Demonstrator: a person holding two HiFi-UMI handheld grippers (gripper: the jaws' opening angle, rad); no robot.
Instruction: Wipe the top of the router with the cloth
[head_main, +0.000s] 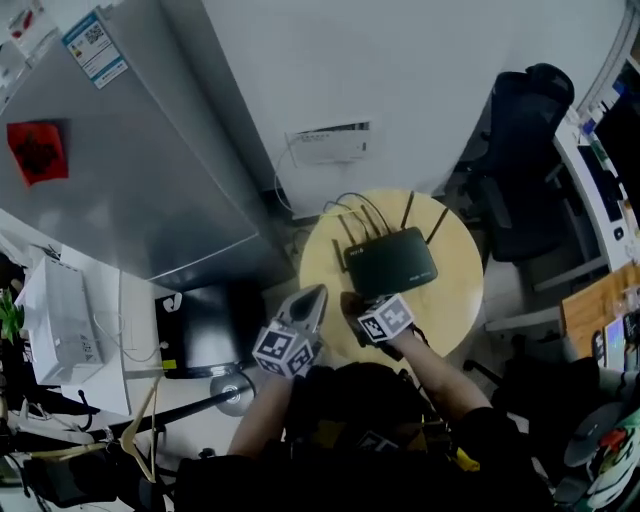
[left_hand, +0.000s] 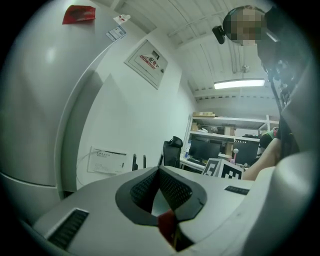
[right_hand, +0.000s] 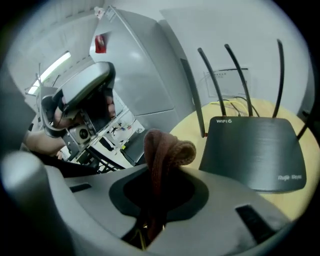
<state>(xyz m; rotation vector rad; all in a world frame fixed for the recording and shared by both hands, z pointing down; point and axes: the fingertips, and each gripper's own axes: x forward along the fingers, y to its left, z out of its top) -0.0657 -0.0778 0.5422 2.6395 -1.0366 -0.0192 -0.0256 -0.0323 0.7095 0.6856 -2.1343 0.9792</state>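
Counts: 2 grippers, 1 cloth, 1 router, 1 round table, 1 fridge, 1 office chair, 1 wall box.
Fridge (head_main: 130, 170): silver, far left in head view, red sticker on the door.
Left gripper (head_main: 312, 295): off the table's left edge, beside the fridge corner, tilted up toward the wall.
Left gripper state (left_hand: 159, 172): jaws pressed together at the tips, nothing between them, touching nothing.
Wall box (head_main: 328, 143): white, on the wall behind the table, thin cables running down from it; also seen past the left jaws (left_hand: 106, 161).
Table (head_main: 455, 300): round, pale wood top, carries the router.
Right gripper (head_main: 362, 305): over the near edge of the table, just in front of the router's near left corner.
Right gripper state (right_hand: 156, 175): jaws pinching the cloth, only the thickness of the folded fabric between them.
Cloth (right_hand: 162, 150): brown knit, folded into a loop that sticks out past the jaw tips, hanging above the table top.
Cloth vs router: just beside the router's near left corner, not on its top; contact with the edge can't be confirmed.
Router (head_main: 392, 262): flat black box, middle of the table, "WIFI6" print on top (right_hand: 255, 150).
Antennas (right_hand: 236, 80): thin black rods standing up along the router's far edge, at least four, exact count unclear.
Office chair (head_main: 525, 150): black, right of and behind the table, well apart from both grippers.
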